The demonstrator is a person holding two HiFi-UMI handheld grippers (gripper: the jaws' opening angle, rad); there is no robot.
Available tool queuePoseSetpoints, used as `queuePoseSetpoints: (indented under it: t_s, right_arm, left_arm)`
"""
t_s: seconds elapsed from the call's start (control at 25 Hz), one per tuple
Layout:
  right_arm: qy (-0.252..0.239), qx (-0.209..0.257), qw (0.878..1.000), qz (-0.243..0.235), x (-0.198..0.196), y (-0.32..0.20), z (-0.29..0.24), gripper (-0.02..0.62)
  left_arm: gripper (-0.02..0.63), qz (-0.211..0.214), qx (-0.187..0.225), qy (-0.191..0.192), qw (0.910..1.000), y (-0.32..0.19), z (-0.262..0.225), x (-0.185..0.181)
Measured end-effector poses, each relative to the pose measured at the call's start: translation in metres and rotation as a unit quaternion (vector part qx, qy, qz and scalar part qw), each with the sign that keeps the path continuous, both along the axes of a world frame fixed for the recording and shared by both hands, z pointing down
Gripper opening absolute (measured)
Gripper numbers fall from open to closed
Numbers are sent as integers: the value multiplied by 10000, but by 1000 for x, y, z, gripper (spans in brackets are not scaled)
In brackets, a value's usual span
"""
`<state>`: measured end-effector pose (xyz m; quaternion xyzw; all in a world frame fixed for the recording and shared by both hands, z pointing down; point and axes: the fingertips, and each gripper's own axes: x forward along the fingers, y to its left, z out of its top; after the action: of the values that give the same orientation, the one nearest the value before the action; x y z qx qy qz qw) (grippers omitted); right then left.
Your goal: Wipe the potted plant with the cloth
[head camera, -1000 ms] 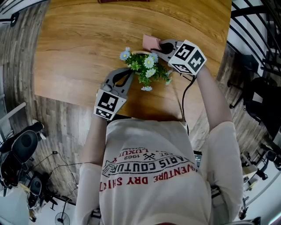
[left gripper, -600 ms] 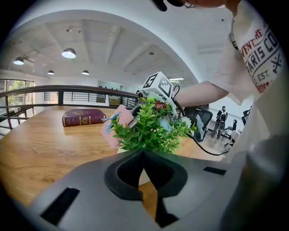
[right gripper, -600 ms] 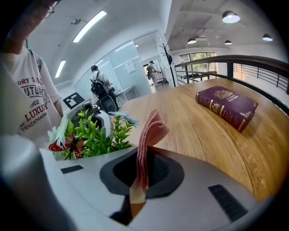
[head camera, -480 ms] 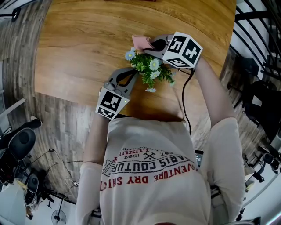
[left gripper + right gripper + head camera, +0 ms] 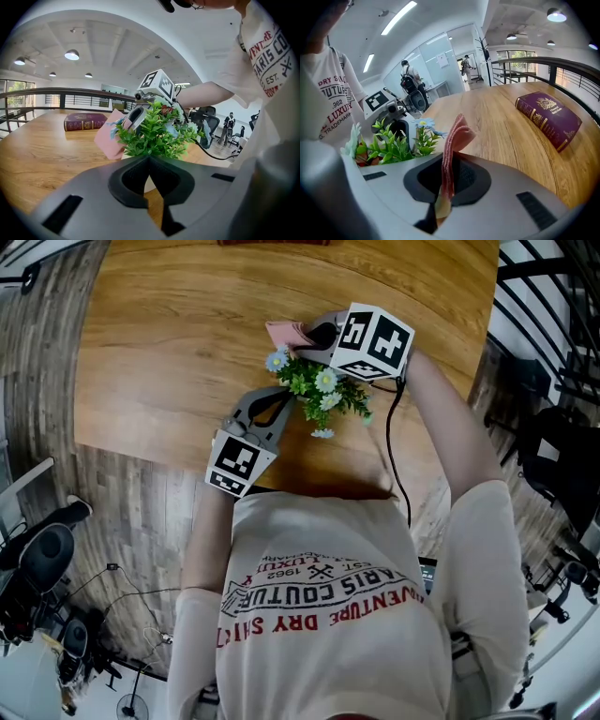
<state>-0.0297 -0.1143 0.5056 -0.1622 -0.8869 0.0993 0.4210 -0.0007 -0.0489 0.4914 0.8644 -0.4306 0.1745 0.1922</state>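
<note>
In the head view the right gripper (image 5: 314, 334), its fingers clamped on the pink cloth (image 5: 283, 333), has swung from the right of the potted plant (image 5: 323, 390) across to its far side, so we judge the wipe is under way. The left gripper (image 5: 284, 397) has kept its place, with the plant just past its fingertips. In the left gripper view those fingers are pressed together right beneath the foliage; most of the pot (image 5: 148, 182) is hidden behind them, so we cannot tell whether they nip its rim. In the right gripper view the cloth stands up between the closed fingers with its lower end cut off, the plant is just left of the fingertips, and a book (image 5: 548, 117) lies well beyond them on the table (image 5: 497, 126).
</note>
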Motion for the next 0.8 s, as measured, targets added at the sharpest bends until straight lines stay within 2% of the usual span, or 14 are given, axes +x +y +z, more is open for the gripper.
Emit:
queuePoseSetpoints:
  t_s: [0.16,0.28,0.36,0.52,0.68,0.8]
  right_arm:
    - [-167,159,9997,104,-8,-3,-8,35]
    - [-359,451,9971,499,-10,-15,-26,35]
    - [-494,765,9920,873,-10,-25,-42,35]
    - [-726,1358,9718,1783,-5,-39,-86,35]
    - [-924,1772,9435,2641,-6,-36,-124,35]
    - [-961,1895,9253,3142,-10,-24,-143,35]
  left_arm:
    - [15,9,-27,23,10000,0,1,2]
    - [15,-34,54,-12,10000,-2,-3,-4]
    - [15,-114,196,107,9997,-6,-14,-14]
    - [15,-202,598,142,9979,-15,-44,-35]
    - [15,-1,951,74,9954,-17,-75,-55]
    - [15,230,1135,83,9932,-17,-95,-69]
